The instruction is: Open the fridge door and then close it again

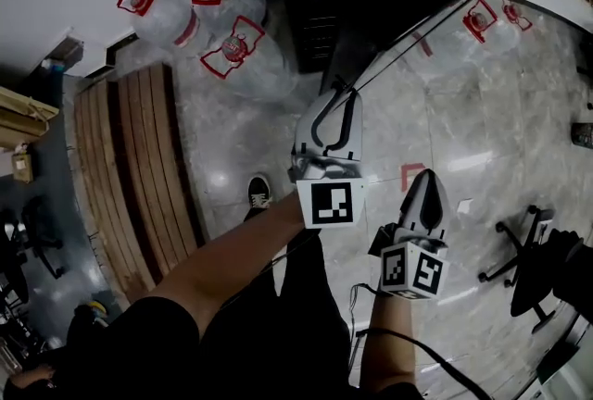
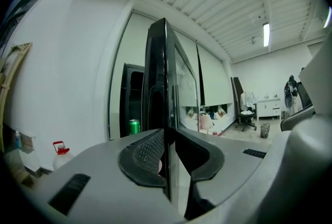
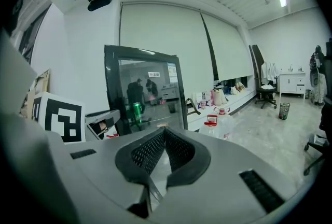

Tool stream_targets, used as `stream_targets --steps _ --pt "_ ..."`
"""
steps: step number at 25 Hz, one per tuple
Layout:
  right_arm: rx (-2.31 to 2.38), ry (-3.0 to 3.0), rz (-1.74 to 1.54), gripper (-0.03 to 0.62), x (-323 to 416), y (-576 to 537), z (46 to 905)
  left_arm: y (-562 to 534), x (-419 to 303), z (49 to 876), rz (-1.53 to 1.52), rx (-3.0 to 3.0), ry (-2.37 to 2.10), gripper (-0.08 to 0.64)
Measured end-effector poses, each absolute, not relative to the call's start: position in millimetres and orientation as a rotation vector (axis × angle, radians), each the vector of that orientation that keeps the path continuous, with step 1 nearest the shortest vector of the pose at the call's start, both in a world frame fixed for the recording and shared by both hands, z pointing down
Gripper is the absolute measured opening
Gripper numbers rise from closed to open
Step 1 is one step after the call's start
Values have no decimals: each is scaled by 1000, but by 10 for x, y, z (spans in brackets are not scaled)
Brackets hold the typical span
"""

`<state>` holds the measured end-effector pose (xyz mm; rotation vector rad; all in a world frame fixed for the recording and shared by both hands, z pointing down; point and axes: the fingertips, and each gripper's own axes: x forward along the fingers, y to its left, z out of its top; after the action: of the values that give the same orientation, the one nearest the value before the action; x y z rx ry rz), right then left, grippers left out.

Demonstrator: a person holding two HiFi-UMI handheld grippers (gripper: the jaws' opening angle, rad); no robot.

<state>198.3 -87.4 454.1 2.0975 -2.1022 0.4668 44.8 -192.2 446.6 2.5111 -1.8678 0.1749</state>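
Fridge door (image 2: pixel 158 75) edge tight between left gripper (image 2: pixel 167 137) fingers; right gripper (image 3: pixel 164 134) fingers together, empty.

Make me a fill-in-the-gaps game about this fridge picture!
The left tool clamps the door, which stands ___.
The can is ___.
The right tool holds ___.
The bottles have ___ handles.
Missing words: open, green, nothing, red.

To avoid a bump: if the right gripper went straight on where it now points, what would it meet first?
Most likely the fridge's glass door; its distance is unclear.
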Motion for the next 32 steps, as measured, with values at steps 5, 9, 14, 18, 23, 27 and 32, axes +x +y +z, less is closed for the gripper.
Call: stream_targets --steps 5,9,14,18,23,27,32 --pt "2114 -2090 465 15 2168 -731 4446 -1715 695 4453 218 2530 -1830 69" --pt "2118 -2090 464 15 2250 -697 4390 -1585 870 4452 243 2575 -1758 69" --pt "2117 -2092 464 15 2334 -653 4328 -1461 1056 4428 240 2630 -1664 69" --pt "2131 -2080 471 15 2418 -598 4314 -1355 1179 4432 269 2677 -1566 43" --pt "2161 -2061 488 15 2483 -594 4315 -1241 1330 4461 309 2746 -1457 41" --pt "2176 -2050 485 15 2555 -584 4279 -1204 1418 4450 295 2730 -1450 38" --pt "2197 -2031 495 15 2644 -532 4297 -1162 1520 4449 298 2729 -1463 37"
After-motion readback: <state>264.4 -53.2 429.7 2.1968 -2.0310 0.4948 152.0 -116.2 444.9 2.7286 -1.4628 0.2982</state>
